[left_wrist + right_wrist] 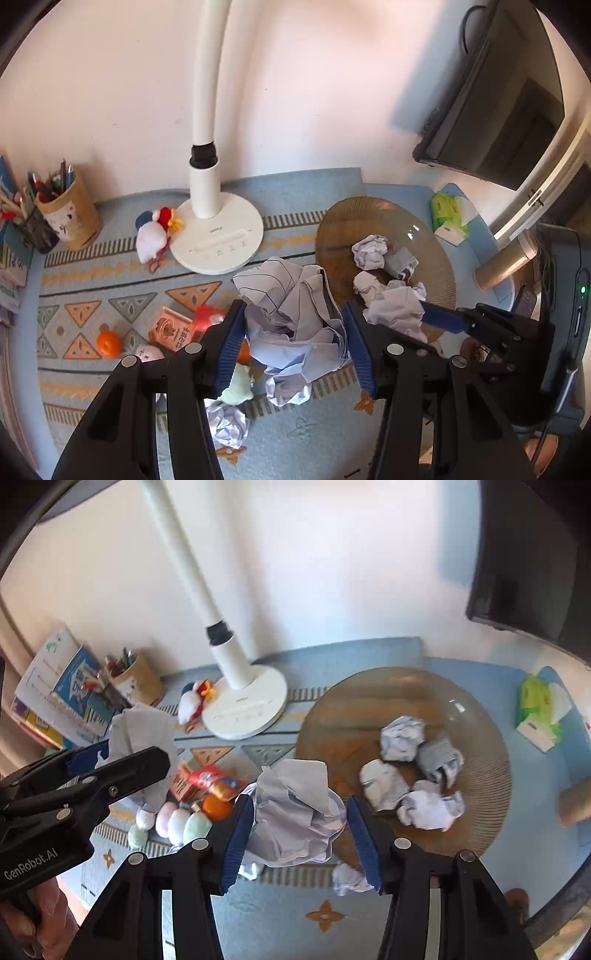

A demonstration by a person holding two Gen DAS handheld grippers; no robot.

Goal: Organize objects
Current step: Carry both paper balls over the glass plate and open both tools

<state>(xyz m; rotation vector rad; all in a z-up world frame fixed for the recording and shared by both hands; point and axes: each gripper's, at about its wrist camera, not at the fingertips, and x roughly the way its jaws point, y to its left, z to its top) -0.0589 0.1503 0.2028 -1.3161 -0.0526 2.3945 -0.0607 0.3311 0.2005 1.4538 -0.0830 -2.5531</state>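
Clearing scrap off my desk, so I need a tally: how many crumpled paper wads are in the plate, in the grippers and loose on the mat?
Plate wads: 4
Held wads, one each in left gripper and right gripper: 2
Mat wads: 2
Total: 8

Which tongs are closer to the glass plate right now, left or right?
Right. The right tongs, shut on a paper wad, sit at the plate rim. The left tongs, holding another wad, are farther out, over the mat.
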